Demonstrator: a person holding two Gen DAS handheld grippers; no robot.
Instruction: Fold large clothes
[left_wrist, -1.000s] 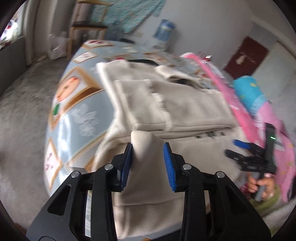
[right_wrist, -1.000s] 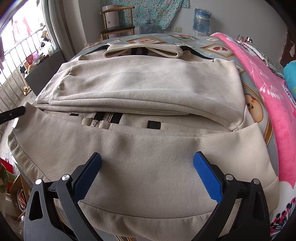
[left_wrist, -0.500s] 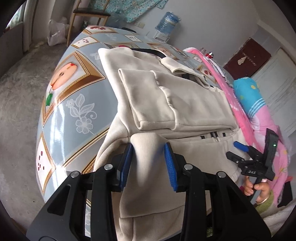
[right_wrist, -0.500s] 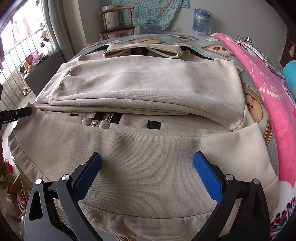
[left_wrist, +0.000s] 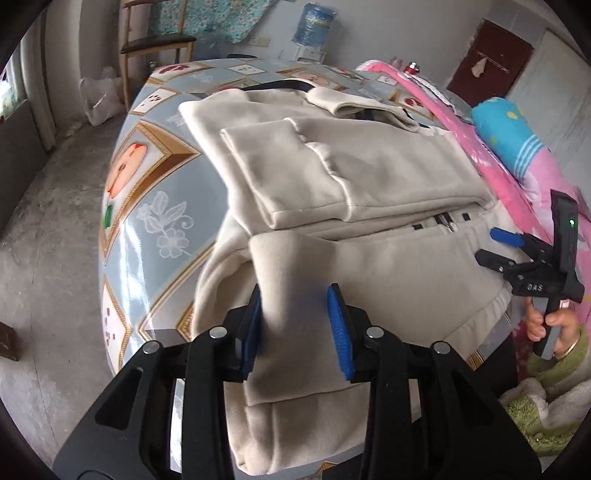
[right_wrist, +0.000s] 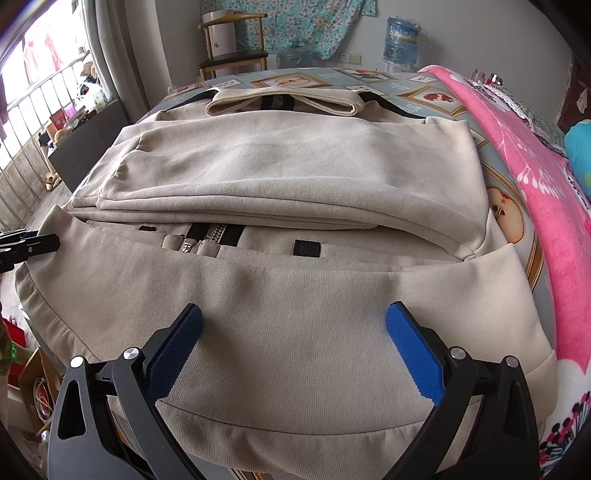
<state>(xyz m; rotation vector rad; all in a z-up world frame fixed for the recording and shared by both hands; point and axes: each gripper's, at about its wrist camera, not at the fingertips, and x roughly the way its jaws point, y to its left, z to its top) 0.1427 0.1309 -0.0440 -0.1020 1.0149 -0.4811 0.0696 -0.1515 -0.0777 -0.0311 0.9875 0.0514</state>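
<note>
On the patterned table (right_wrist: 436, 98), the left hand-held gripper (left_wrist: 295, 325) pinches the beige jacket's (right_wrist: 295, 177) collar-away hem.

**Two wrist views, one garment**

Left view: close, angled down from the beige jacket's (left_wrist: 369, 177) left corner, facing across it toward the right tongs (left_wrist: 517, 254). Right view: close over the near hem, facing along the jacket (right_wrist: 295, 177). Shared: the jacket and blue water bottle (right_wrist: 402, 37).

The bed (right_wrist: 436, 96) has a printed blue sheet. On it lie a beige jacket (right_wrist: 295, 177) and a pink blanket (right_wrist: 524, 177).
</note>
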